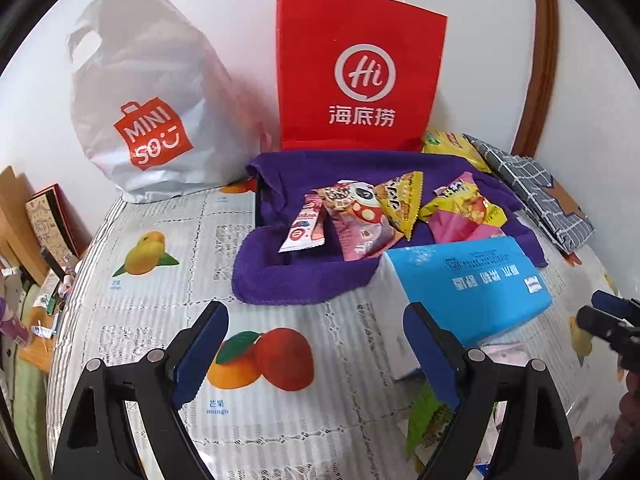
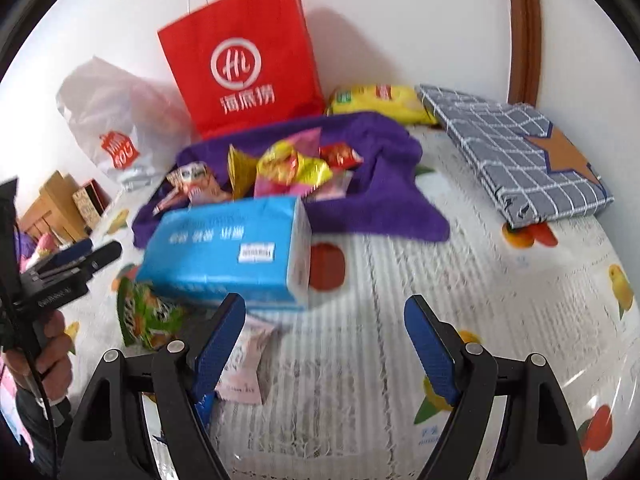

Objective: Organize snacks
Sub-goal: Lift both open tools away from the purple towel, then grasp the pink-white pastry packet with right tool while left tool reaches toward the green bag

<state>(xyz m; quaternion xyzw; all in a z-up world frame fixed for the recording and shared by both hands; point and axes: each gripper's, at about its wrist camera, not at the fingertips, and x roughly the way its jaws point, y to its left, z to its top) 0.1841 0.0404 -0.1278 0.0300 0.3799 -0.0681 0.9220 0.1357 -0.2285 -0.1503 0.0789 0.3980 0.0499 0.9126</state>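
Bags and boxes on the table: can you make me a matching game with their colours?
Things:
1. paper bag
2. towel
3. tissue pack
4. plastic bag

Colours:
A. purple
B. white
C. red
D. blue

Pairs: 1-C, 2-A, 3-D, 4-B
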